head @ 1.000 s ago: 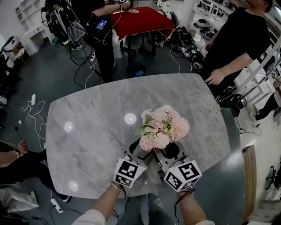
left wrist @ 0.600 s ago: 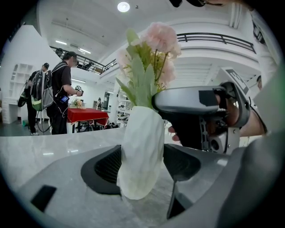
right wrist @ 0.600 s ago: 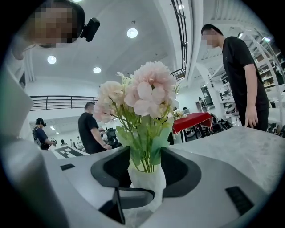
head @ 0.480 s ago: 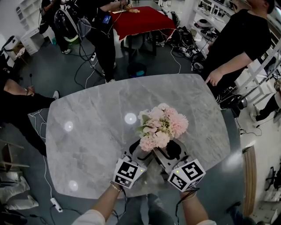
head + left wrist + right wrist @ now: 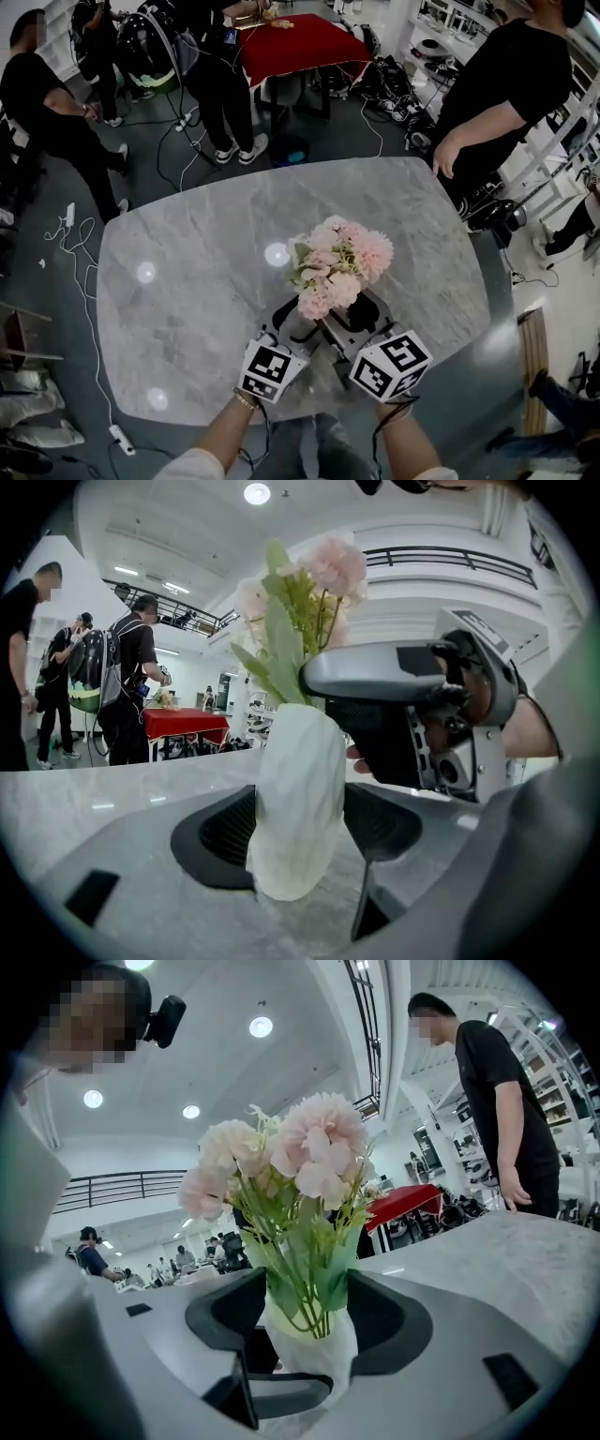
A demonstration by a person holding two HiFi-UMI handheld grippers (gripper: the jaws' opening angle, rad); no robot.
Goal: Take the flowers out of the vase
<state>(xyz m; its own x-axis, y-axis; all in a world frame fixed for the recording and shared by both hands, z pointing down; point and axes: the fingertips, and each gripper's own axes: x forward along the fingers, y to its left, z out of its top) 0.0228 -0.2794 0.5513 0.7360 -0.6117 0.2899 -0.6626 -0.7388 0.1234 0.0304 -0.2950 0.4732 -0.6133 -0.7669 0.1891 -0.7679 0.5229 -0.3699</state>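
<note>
At the near edge of the grey marble table, the pink flowers still stand in the white bulbous vase, so nothing is out yet and the whole lift remains. Your left gripper is clamped on the vase body. Your right gripper has just been opening its jaws, which flank the green stems at the vase mouth without pressing them.

Pair of grey moulded hand-held tongs: left tongs, right tongs. Each carries a white cube with black square markers: left cube, right cube. Inner pads black, finely ribbed, set in smooth grey shells. Forearms bare. Thin bracelet at left wrist. Pale sleeve above it.
</note>
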